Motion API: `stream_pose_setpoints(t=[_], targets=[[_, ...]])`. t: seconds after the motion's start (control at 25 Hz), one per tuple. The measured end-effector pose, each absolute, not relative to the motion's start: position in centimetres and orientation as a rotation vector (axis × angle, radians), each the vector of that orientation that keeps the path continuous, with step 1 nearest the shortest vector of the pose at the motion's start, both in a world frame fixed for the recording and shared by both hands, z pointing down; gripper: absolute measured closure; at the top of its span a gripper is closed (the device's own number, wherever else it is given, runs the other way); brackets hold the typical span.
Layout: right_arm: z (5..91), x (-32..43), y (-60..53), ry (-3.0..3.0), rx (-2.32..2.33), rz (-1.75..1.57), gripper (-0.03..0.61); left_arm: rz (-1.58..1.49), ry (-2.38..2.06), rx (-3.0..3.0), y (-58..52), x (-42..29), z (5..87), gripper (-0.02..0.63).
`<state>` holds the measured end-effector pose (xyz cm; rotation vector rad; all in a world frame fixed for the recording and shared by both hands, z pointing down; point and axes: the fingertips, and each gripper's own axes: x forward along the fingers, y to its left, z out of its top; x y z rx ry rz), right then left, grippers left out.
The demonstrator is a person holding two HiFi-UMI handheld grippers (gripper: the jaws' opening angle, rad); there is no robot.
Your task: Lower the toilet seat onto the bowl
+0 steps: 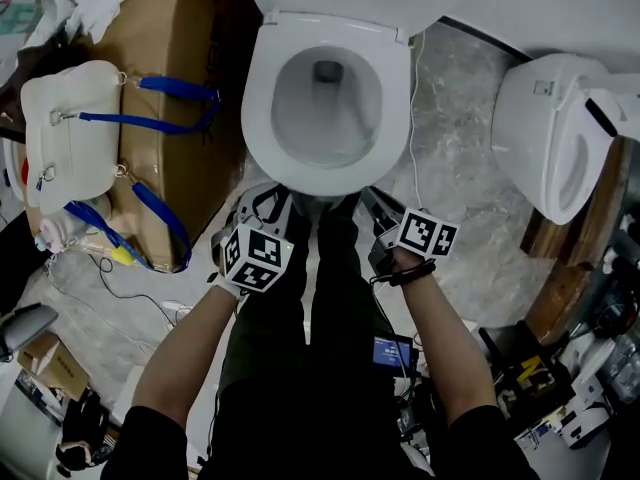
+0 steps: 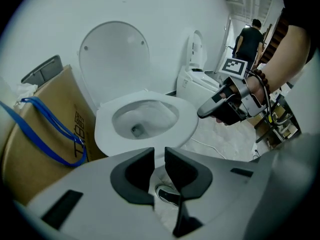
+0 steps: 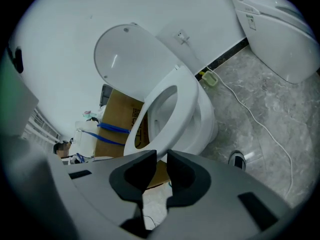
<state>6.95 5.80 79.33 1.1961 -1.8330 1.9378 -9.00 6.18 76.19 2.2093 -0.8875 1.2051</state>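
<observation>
The white toilet seat (image 1: 258, 118) lies flat on the bowl, seen from above in the head view, and its round lid (image 2: 114, 54) stands up against the wall. The same seat (image 3: 186, 91) and lid (image 3: 127, 59) show tilted in the right gripper view. My left gripper (image 1: 264, 202) hangs in front of the bowl's near edge, apart from it. Its jaws (image 2: 159, 156) stand close together with a narrow gap and nothing between them. Beside it, my right gripper (image 1: 374, 204) is also clear of the seat, its jaws (image 3: 161, 161) likewise nearly together and empty.
A cardboard box (image 1: 170, 28) and a white bag with blue straps (image 1: 70, 128) stand left of the toilet. A second toilet (image 1: 545, 138) sits at the right. A thin white cable (image 1: 412, 158) trails over the grey stone floor. A person (image 2: 250, 36) stands far back.
</observation>
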Motion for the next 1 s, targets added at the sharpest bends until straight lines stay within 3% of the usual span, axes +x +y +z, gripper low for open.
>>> stream_pose_setpoints(t=[1.0], targets=[[90.6,6.6,7.4,-1.723,1.138,1.889,0.512,1.091,-0.909,1.974,6.0,-11.4,85.3,0.54]])
